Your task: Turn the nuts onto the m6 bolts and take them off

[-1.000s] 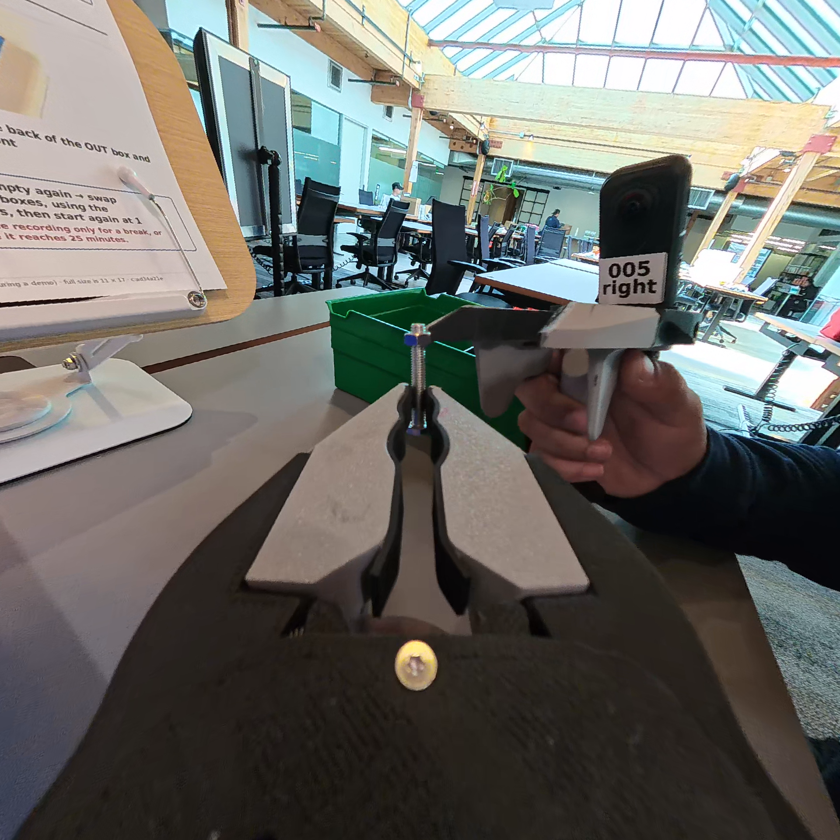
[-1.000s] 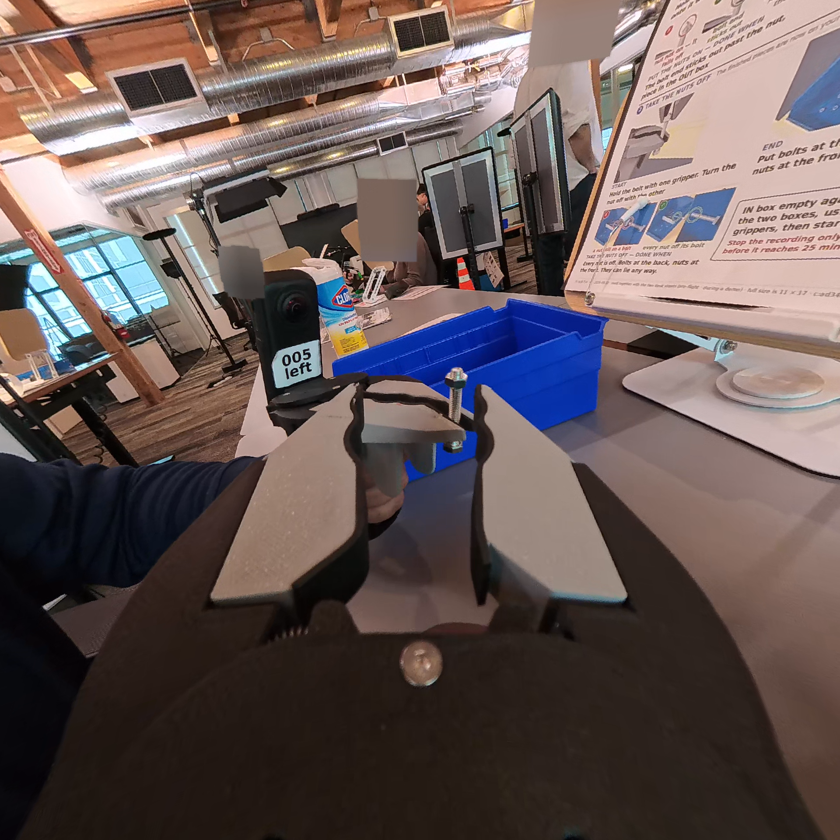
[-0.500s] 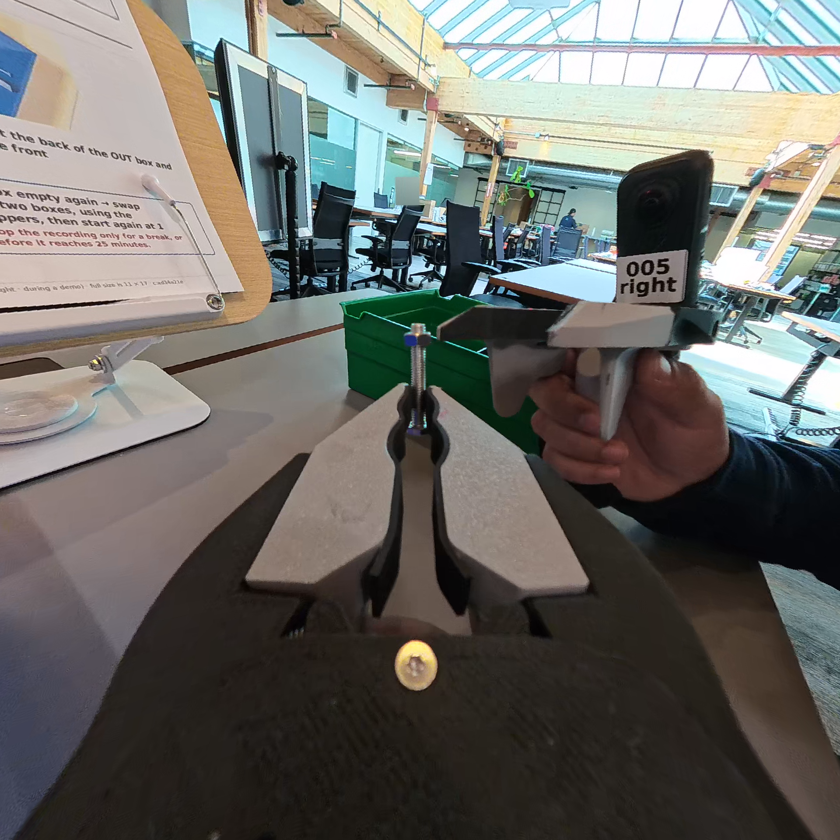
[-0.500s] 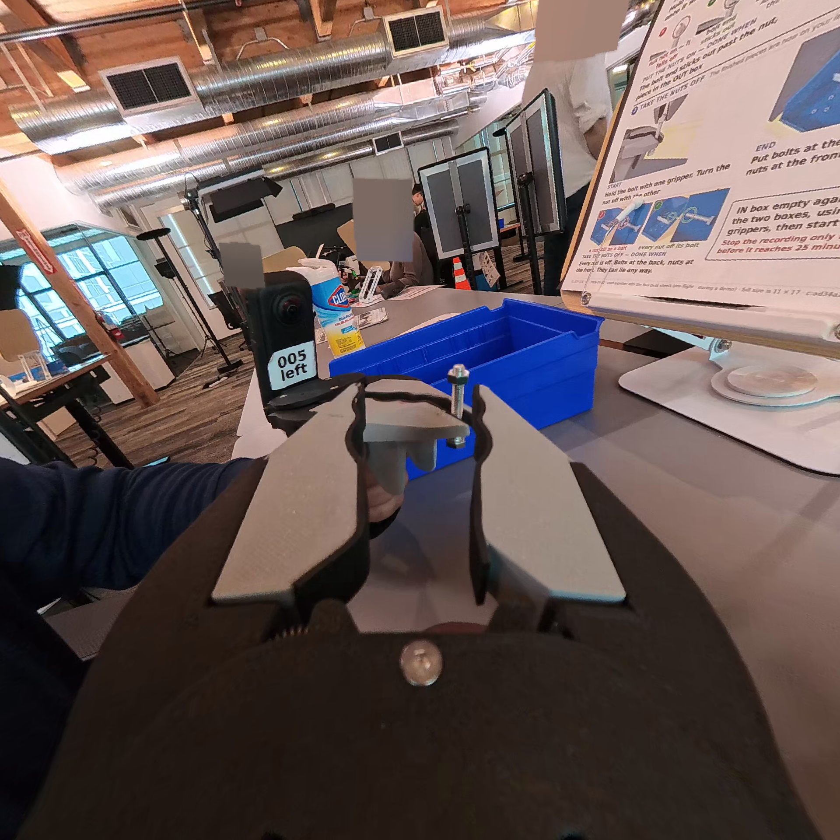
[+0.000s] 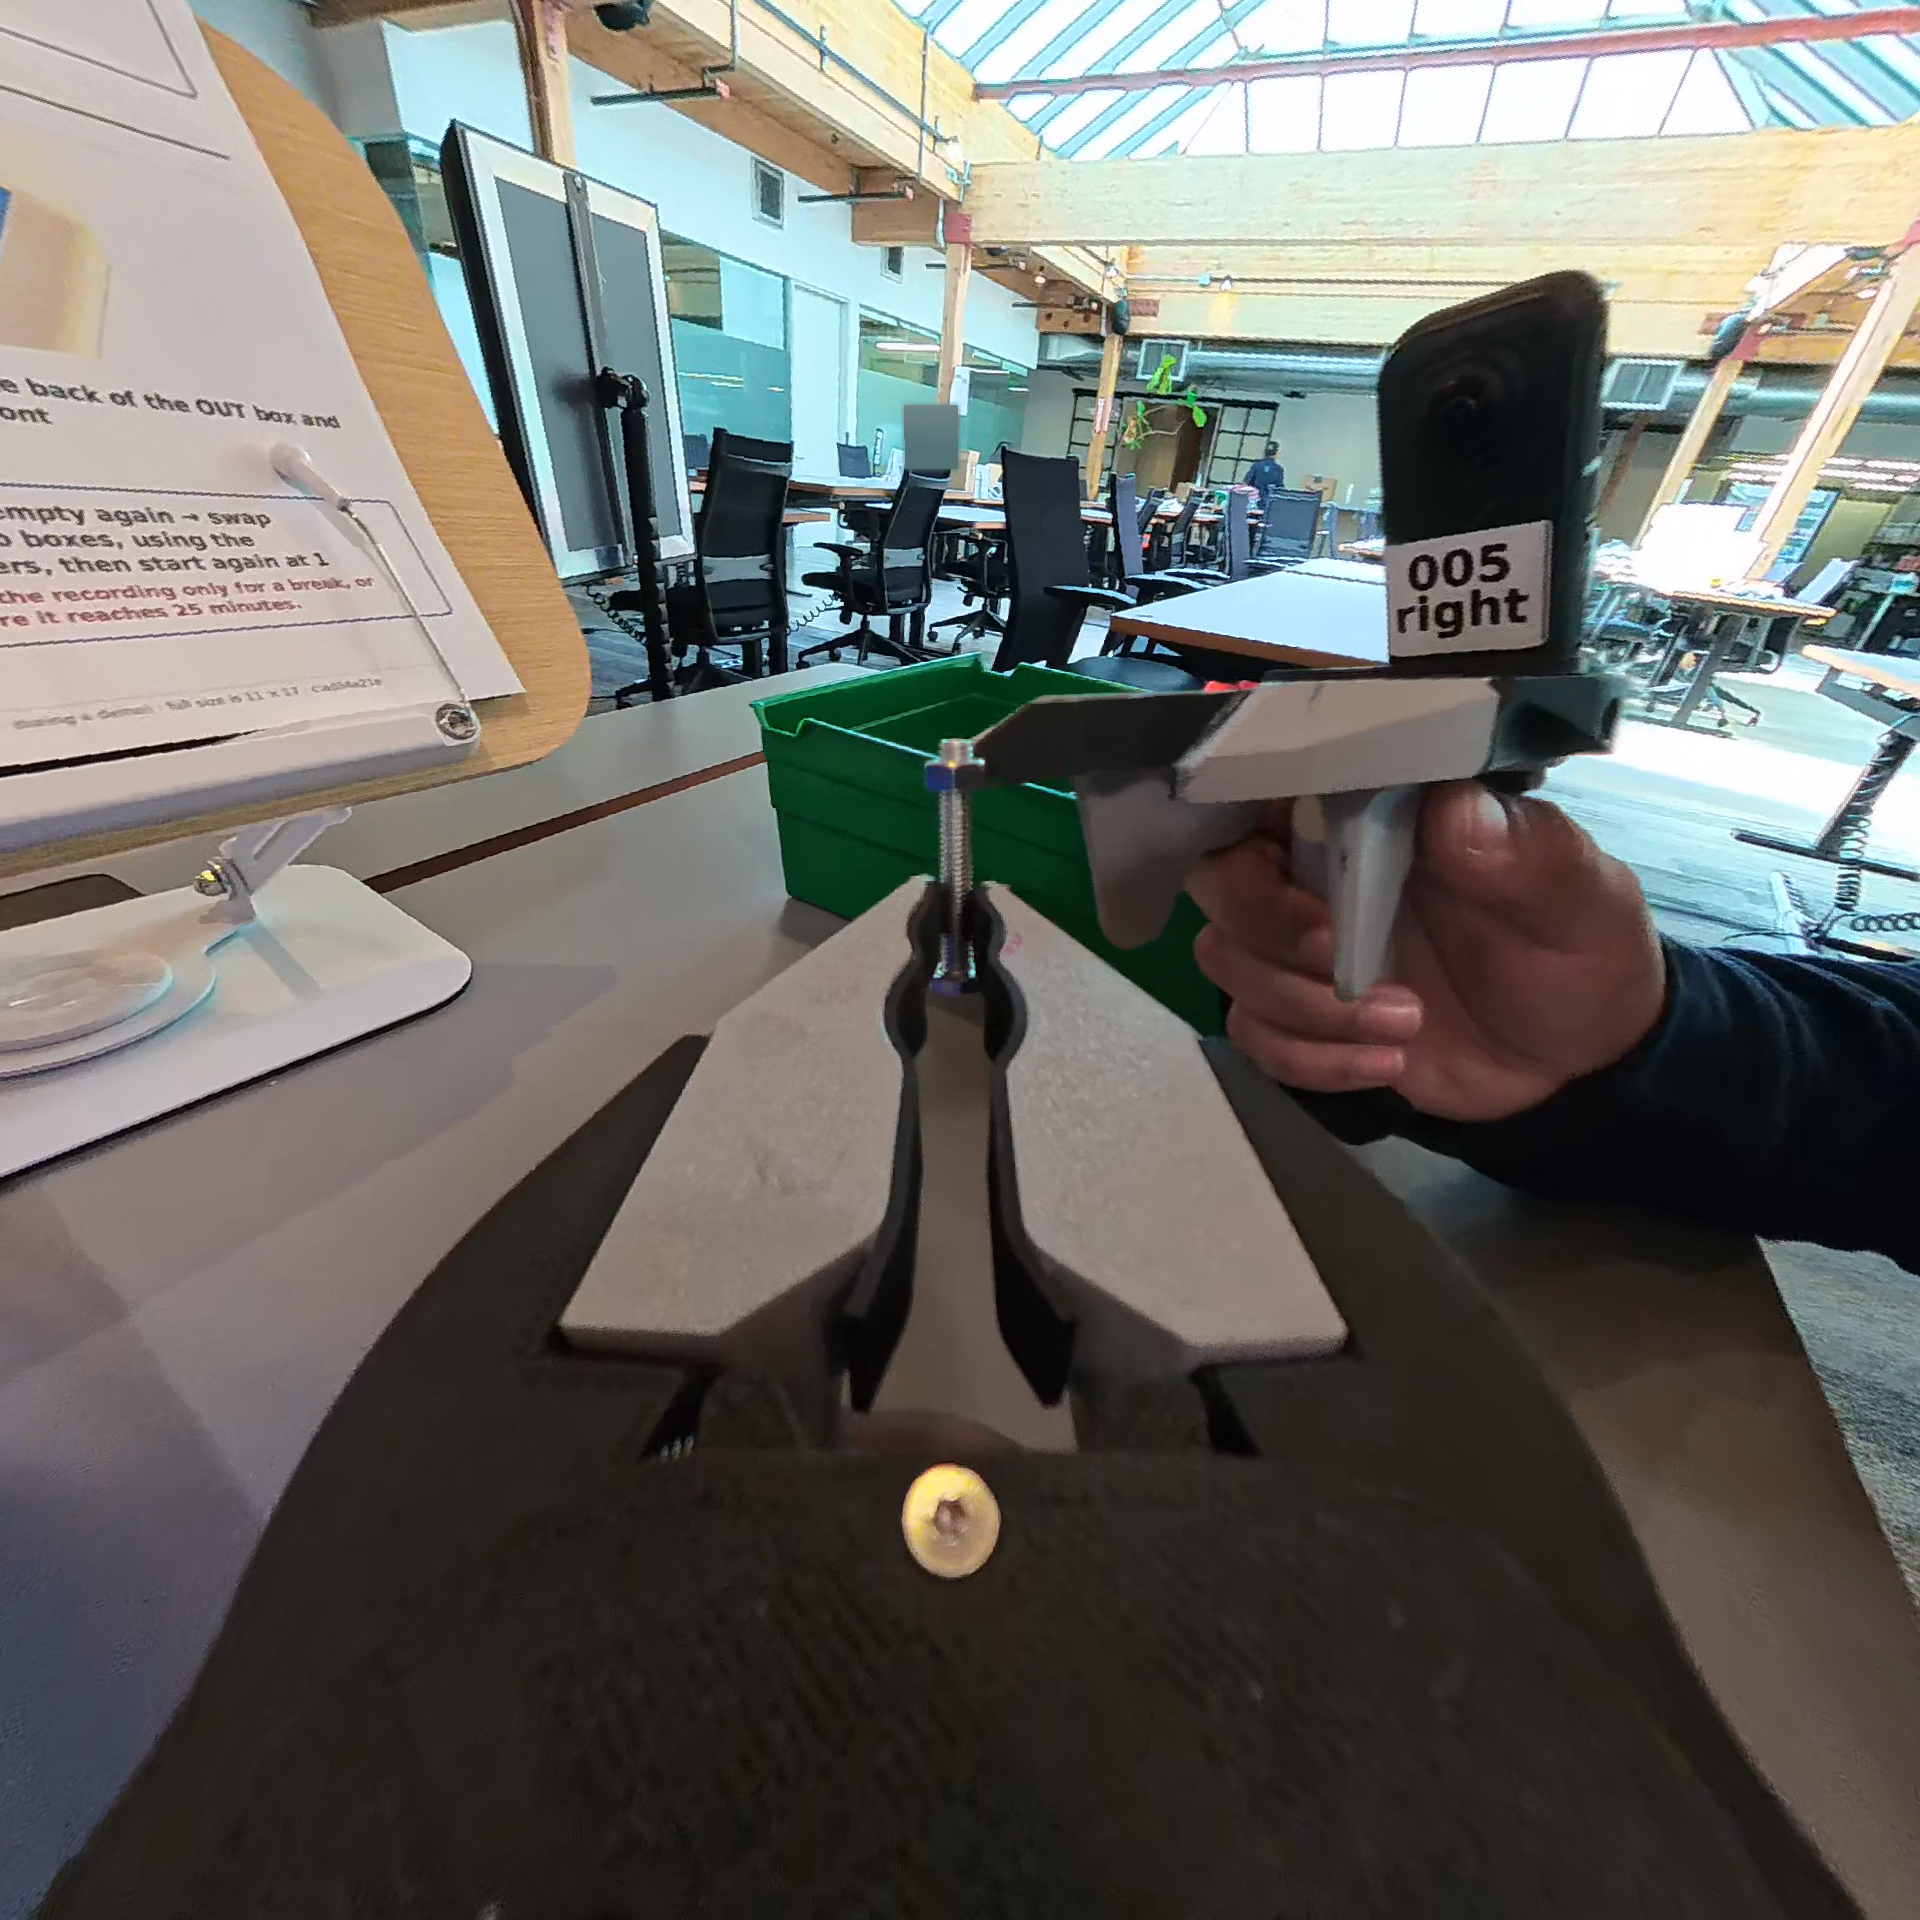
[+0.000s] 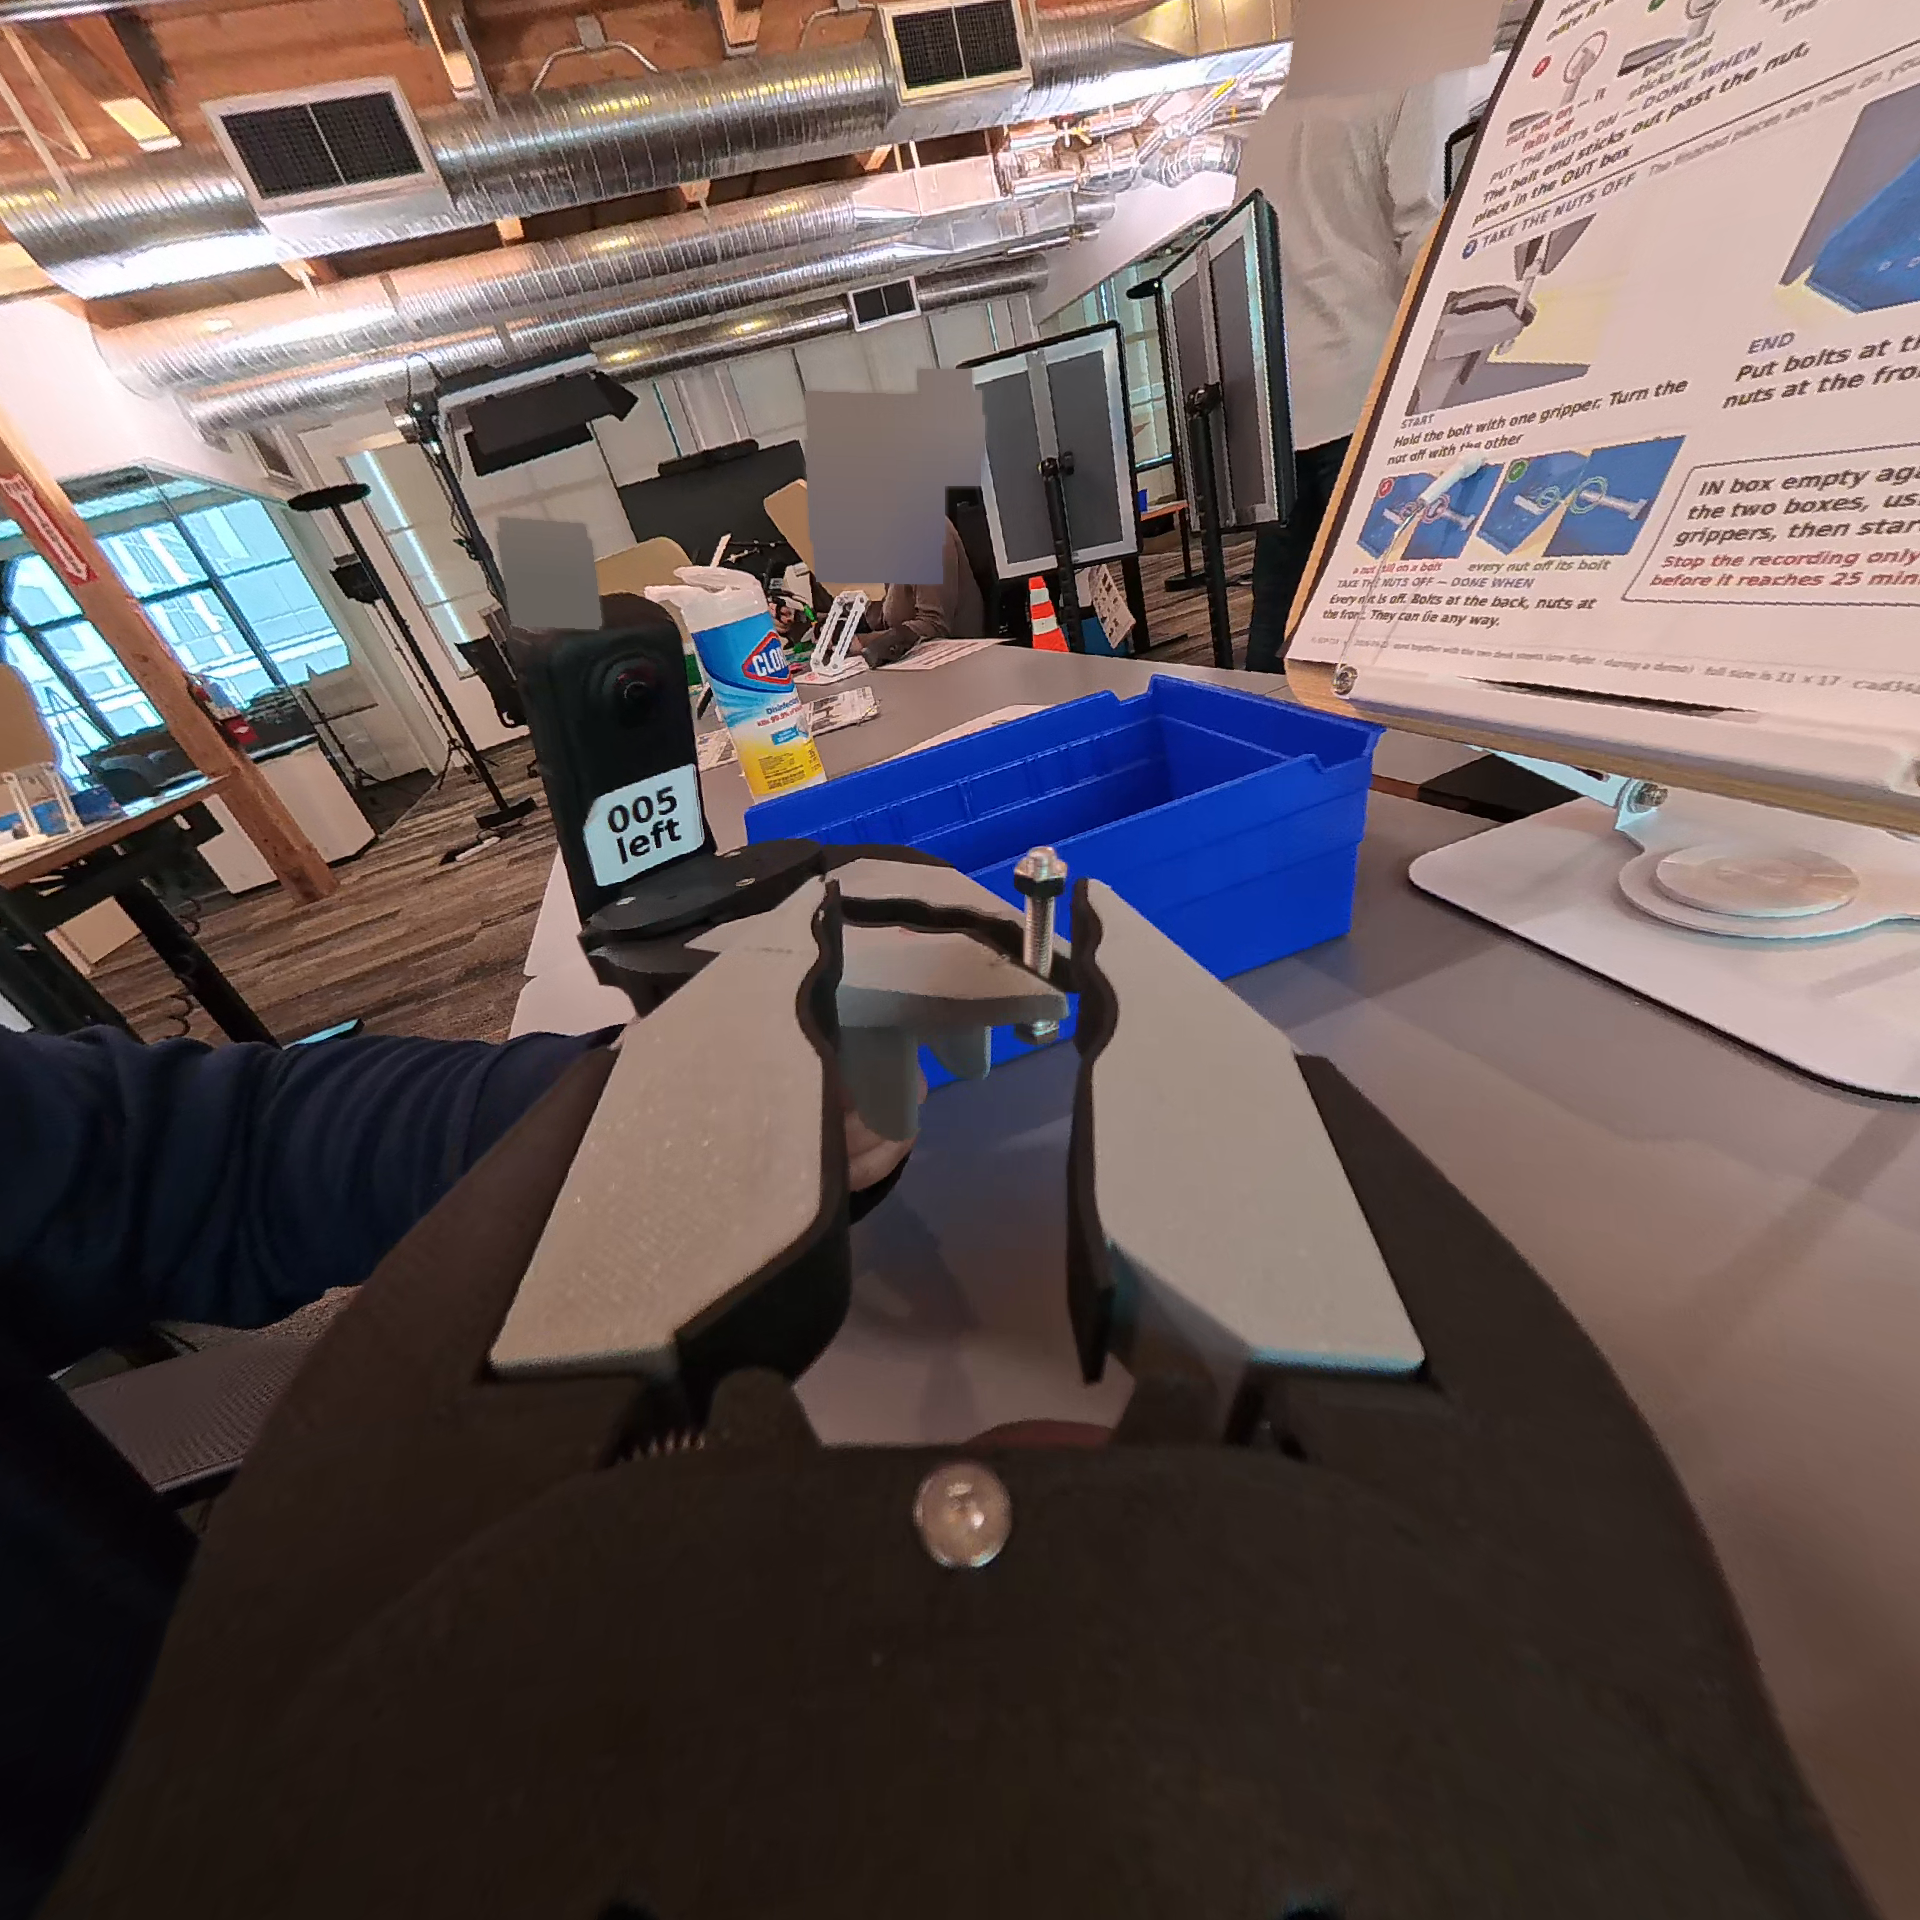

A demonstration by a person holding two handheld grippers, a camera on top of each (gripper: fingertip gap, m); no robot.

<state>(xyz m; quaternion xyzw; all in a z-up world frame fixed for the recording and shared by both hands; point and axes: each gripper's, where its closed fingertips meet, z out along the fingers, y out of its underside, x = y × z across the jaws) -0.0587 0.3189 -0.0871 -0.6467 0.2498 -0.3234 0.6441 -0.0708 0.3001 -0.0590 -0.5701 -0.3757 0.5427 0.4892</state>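
In the left wrist view, the left gripper (image 5: 954,961) has its fingers pressed together on the lower end of an upright M6 bolt (image 5: 954,862), which stands at 12 o'clock from the fingertips. A hex nut (image 5: 956,772) sits on the thread near the bolt's top end. At 2 o'clock the right gripper (image 5: 997,743), held by a hand (image 5: 1455,956), reaches in sideways with its fingertip level with the nut; whether it touches the nut cannot be told here. Behind the bolt, at 1 o'clock, a green bin (image 5: 883,810) rests on the grey table (image 5: 582,914); its contents are hidden by its wall. At 10 o'clock an instruction sheet on a wooden board (image 5: 343,312) stands on a white stand (image 5: 239,966).

In the right wrist view, the right gripper (image 6: 956,935) has its fingers spread wide. The bolt (image 6: 1039,940) stands just inside the right-hand finger (image 6: 1226,1143), at 1 o'clock from the gap, with the nut (image 6: 1039,871) near its top. The left gripper (image 6: 1044,1003) comes in from 10 o'clock, pinching the bolt's lower end. Behind, at 12 o'clock, a blue bin (image 6: 1164,831) has a divider inside; the parts of its compartments that show hold nothing visible. A wipes canister (image 6: 753,691) stands at 11 o'clock, beyond the bin.
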